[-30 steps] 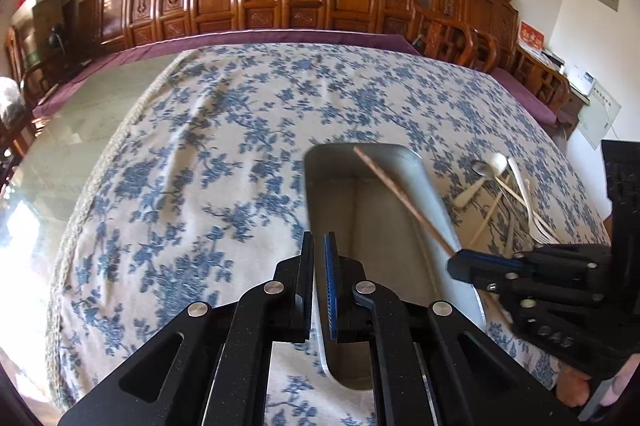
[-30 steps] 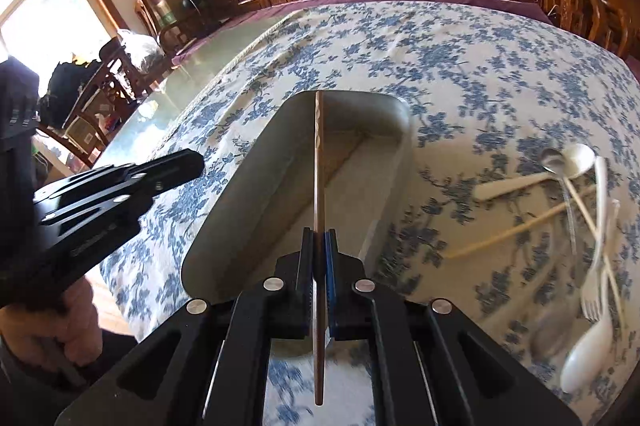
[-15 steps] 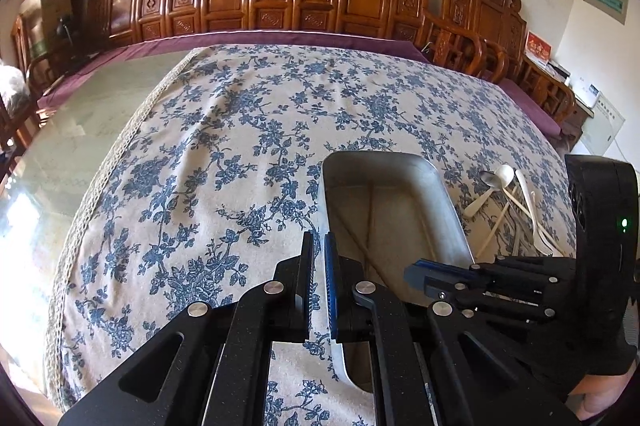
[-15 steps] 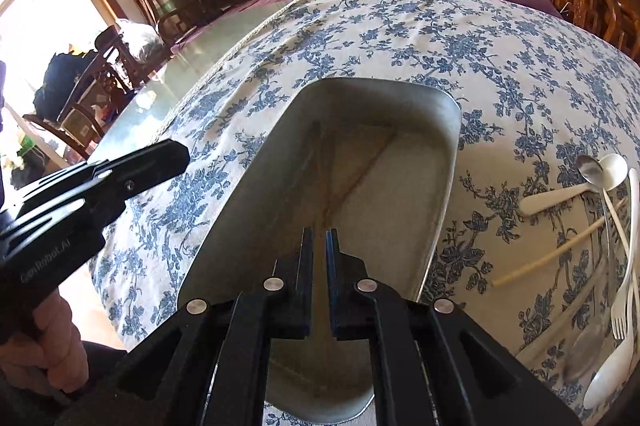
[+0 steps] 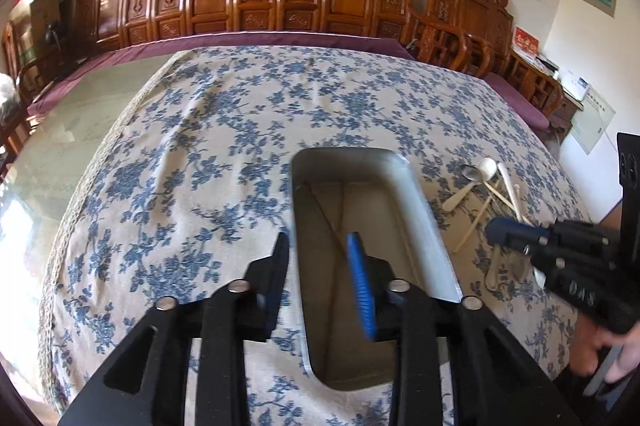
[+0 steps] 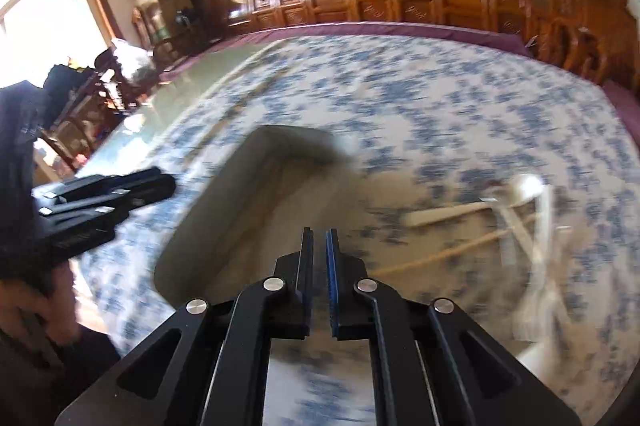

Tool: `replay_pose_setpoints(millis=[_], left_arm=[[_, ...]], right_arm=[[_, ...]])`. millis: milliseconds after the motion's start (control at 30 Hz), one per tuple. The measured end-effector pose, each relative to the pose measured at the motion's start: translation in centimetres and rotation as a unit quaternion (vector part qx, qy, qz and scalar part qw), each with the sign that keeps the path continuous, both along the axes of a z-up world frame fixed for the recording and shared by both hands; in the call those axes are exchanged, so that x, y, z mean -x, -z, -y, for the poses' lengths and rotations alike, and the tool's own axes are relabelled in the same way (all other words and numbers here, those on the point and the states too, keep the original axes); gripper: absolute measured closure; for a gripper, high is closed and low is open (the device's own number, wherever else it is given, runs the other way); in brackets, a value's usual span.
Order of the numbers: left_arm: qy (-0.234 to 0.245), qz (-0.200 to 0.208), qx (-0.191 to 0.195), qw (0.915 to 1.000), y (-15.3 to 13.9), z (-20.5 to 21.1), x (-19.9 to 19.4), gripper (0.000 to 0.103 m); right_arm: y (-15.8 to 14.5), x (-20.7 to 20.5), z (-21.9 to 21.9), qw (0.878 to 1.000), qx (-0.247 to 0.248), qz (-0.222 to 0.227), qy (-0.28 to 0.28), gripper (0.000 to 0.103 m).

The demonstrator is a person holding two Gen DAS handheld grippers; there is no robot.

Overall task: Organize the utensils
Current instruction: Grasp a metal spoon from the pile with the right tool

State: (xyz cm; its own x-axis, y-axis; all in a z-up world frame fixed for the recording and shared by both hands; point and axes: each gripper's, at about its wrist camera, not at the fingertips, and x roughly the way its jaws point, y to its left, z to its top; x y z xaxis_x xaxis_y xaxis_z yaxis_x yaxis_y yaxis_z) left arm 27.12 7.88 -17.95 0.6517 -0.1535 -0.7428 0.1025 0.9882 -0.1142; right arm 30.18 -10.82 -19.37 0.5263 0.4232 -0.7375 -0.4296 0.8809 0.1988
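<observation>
Utensils (image 5: 490,192), pale spoons and chopsticks, are lying heaped on the floral tablecloth (image 5: 224,146) just right of a metal tray (image 5: 424,226), where a dark chopstick (image 5: 324,212) is resting. Left gripper (image 5: 320,246) is straddling the tray's left wall, spread wide and empty. Right gripper (image 6: 319,246) is hovering nearly closed, holding nothing.

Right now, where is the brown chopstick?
In the left wrist view, the brown chopstick lies diagonally on the floor of the metal tray, left of the loose utensil pile.
</observation>
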Motion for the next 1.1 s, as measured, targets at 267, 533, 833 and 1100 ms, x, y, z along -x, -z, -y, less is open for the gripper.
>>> replay_pose_setpoints(millis=[267,533,833,1100], left_arm=[[0.04,0.013,-0.012,0.9991,-0.3,3.9,-0.2,0.039],[0.061,0.008,-0.01,0.998,0.1,6.2,-0.7,0.039],[0.067,0.001,-0.012,0.9977,0.6,7.3,-0.9,0.039],[0.07,0.002,-0.013,0.9975,0.5,7.7,-0.7,0.039]], right_arm=[[3.0,-3.6,7.8,0.997,0.048,0.006,0.059,0.084],[5.8,-7.6,9.2,0.995,0.074,0.001,0.061,0.084],[7.2,-10.2,8.4,0.994,0.096,-0.015,0.06,0.084],[7.7,-10.7,7.9,0.99,0.128,-0.025,0.056,0.094]])
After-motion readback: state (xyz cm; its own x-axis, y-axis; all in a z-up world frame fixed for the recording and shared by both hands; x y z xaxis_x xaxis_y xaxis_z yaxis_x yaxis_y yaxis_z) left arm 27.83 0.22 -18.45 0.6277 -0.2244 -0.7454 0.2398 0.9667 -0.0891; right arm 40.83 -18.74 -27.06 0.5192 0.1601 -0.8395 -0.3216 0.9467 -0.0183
